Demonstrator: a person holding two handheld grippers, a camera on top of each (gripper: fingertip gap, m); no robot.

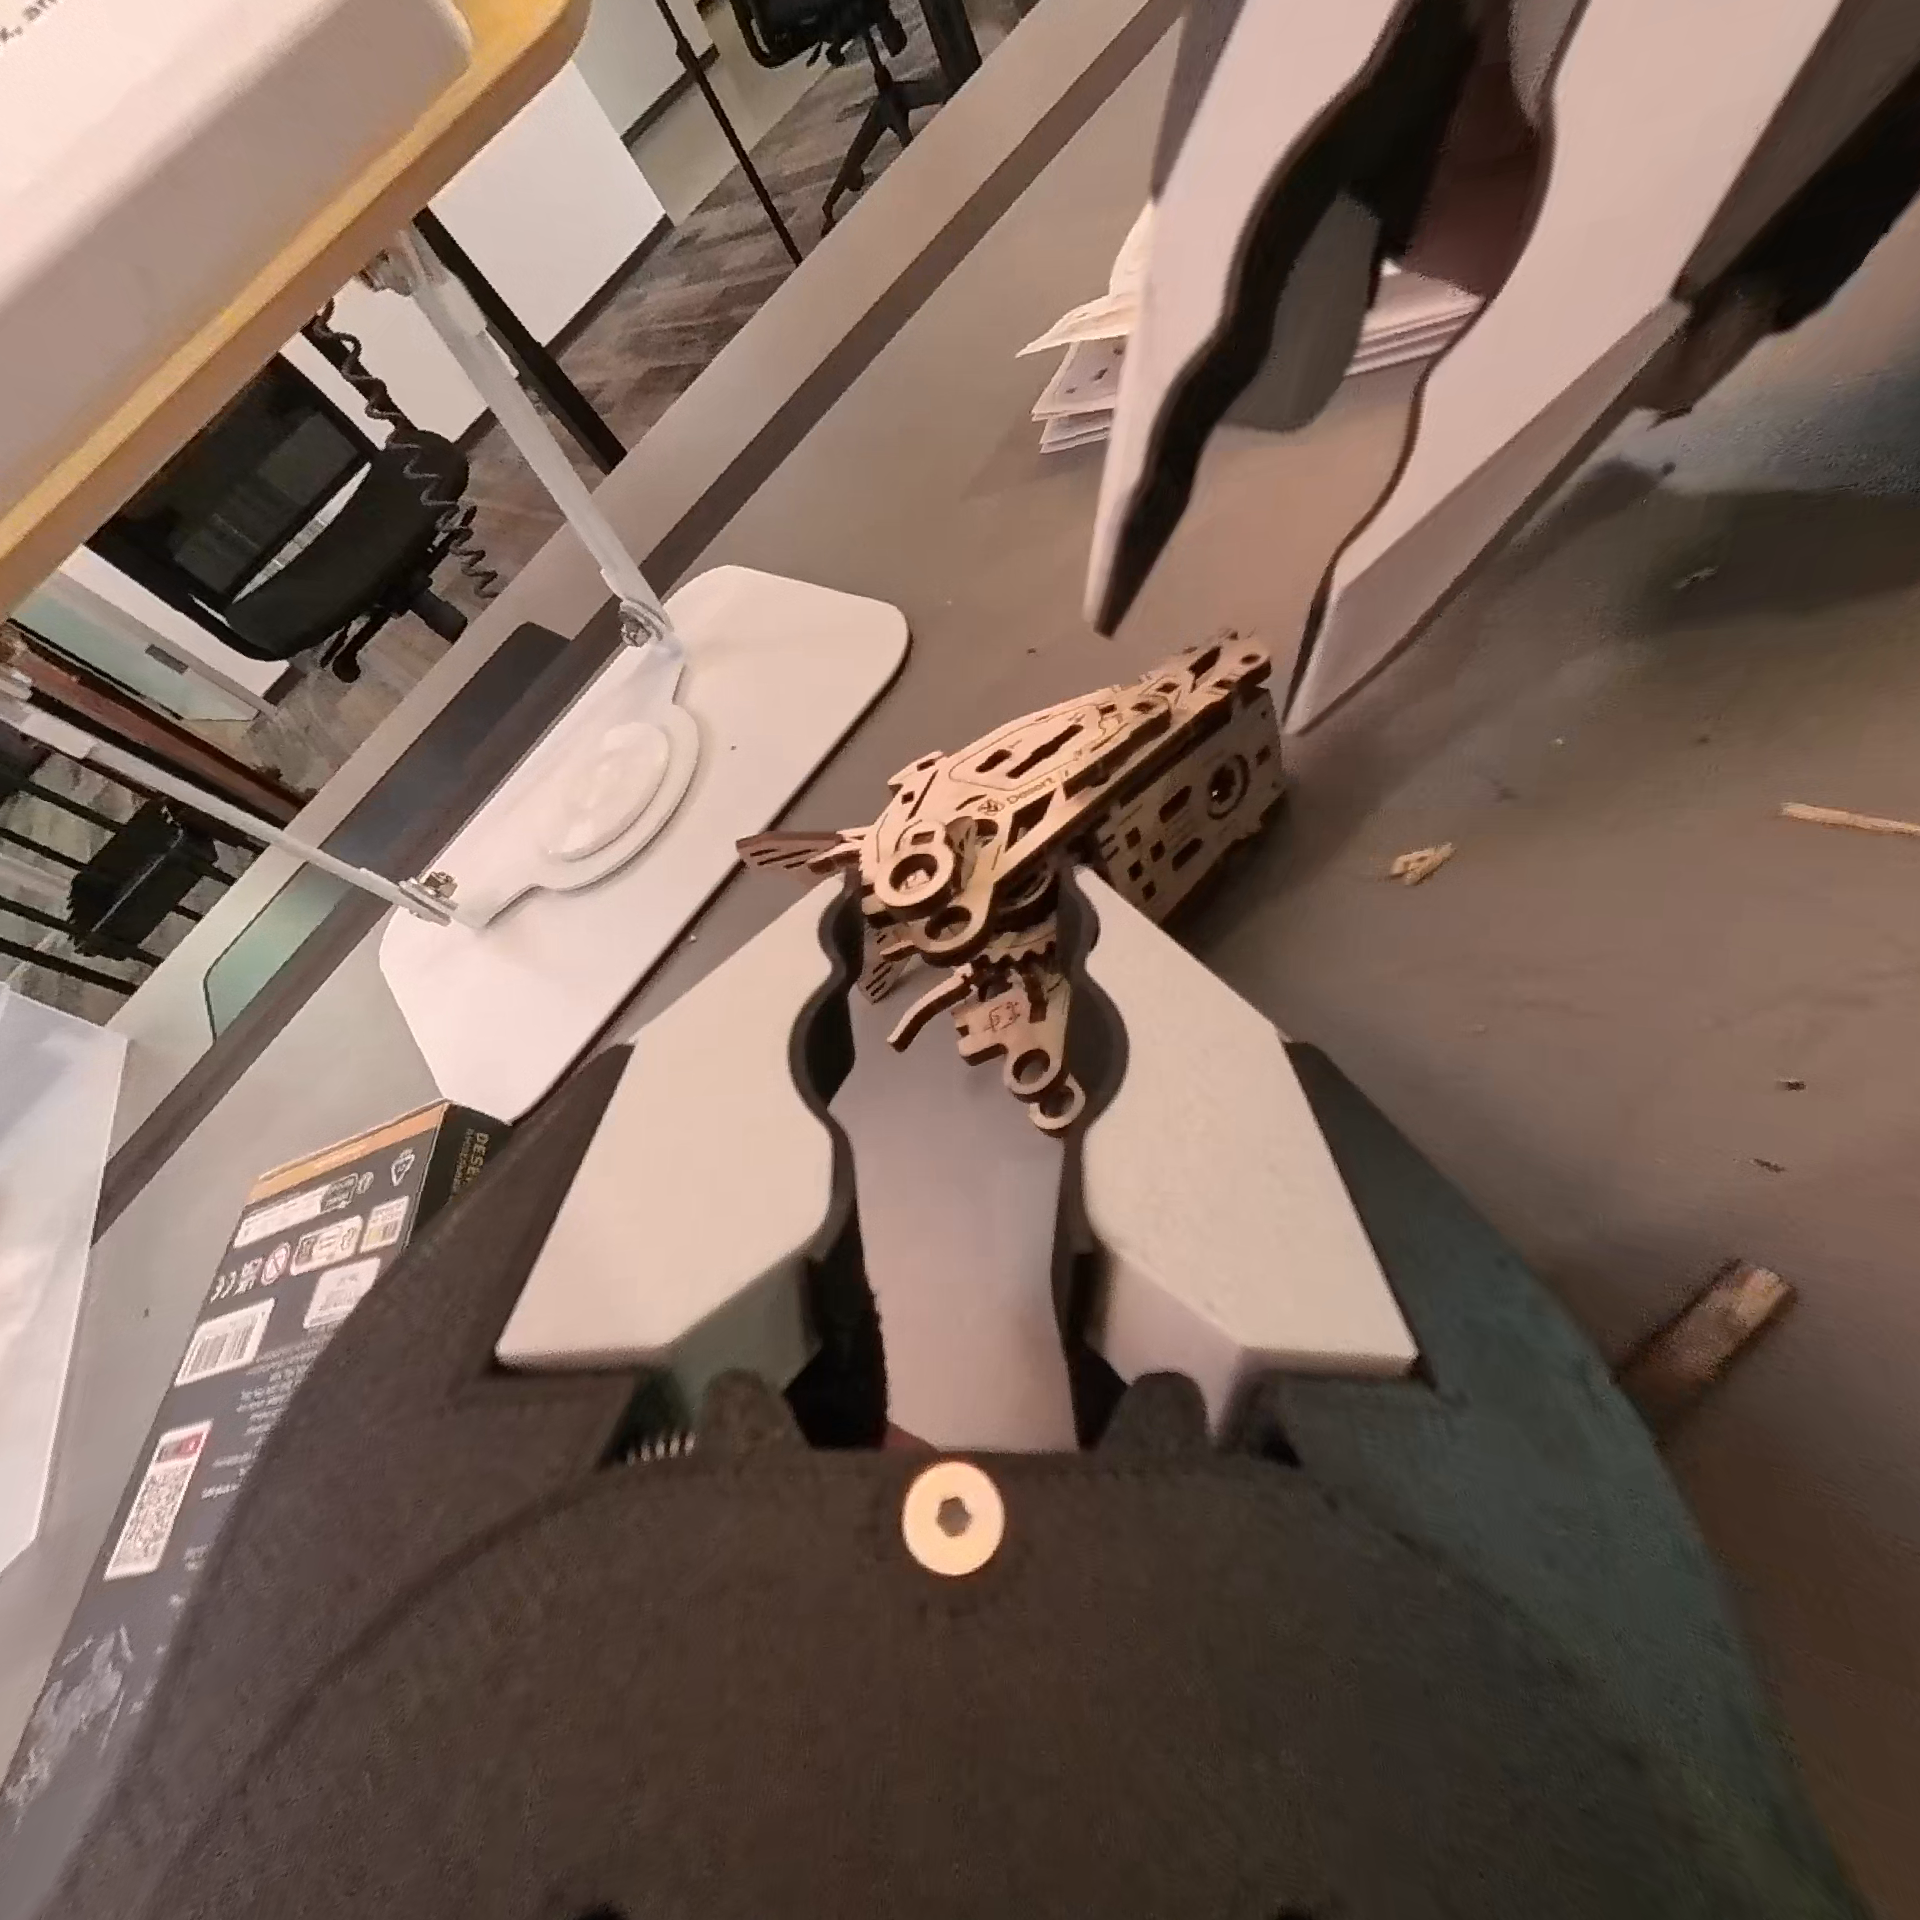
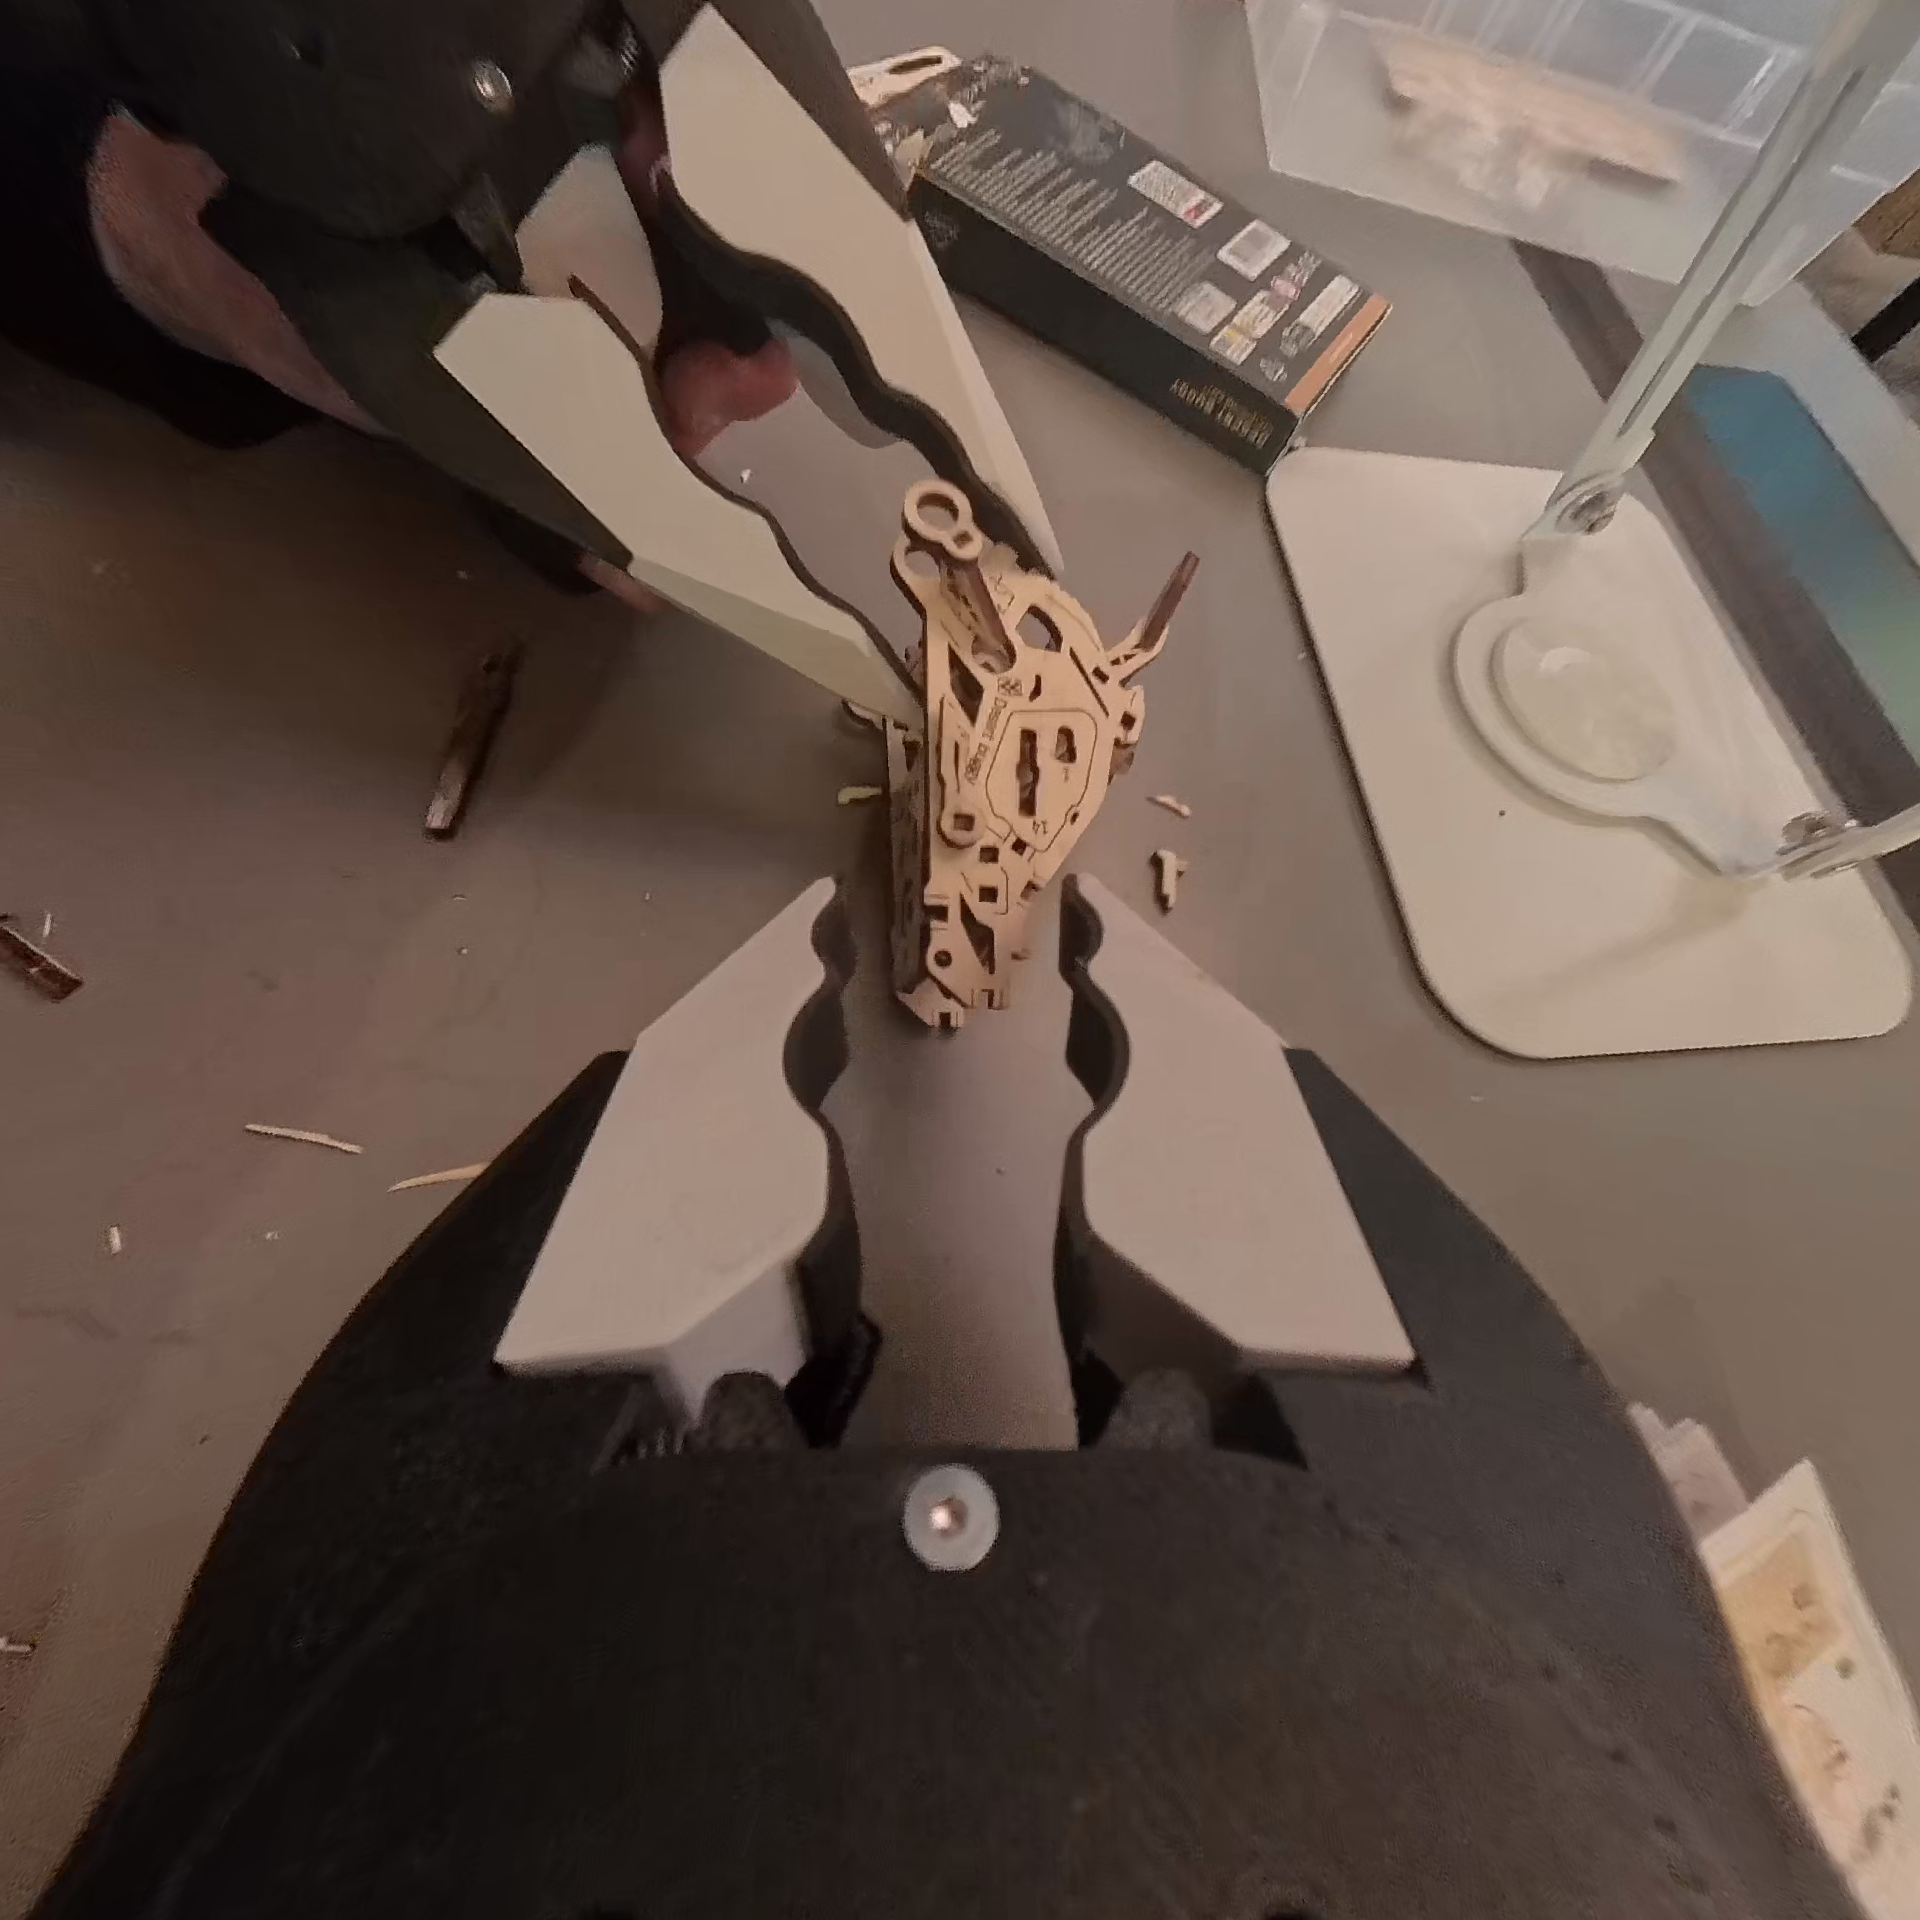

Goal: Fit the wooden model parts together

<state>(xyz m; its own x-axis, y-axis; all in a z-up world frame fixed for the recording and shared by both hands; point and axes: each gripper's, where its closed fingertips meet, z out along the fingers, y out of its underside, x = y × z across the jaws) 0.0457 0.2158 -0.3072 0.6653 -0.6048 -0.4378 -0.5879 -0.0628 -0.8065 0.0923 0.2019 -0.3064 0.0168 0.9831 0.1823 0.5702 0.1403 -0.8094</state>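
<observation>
**Wooden model gripped at one end, flanked at the other**

The wooden model (image 2: 1003, 769) is seen standing on the grey table (image 2: 260, 935), its long axis running from the left gripper (image 1: 961, 904) toward the right gripper (image 2: 951, 904). The end with the ringed lever (image 1: 1039, 1081) is turned toward the left gripper; the blocky end (image 1: 1195, 810) rests on the table toward the right gripper.

The left gripper's fingers are closed against the model's narrow end, one on either side. The right gripper's jaws stand apart around the blocky end, with gaps visible on both sides, so nothing is clamped there.

The model's flat engraved face is shown in the right wrist view, along with a hand (image 2: 717, 384) behind the left gripper and scattered wood scraps (image 2: 1169, 873). Only in the left wrist view are the gear teeth under the model and a stack of papers (image 1: 1081, 384) shown. A dark box (image 2: 1143, 260) and a white stand base (image 2: 1662, 831) are seen in both.
</observation>
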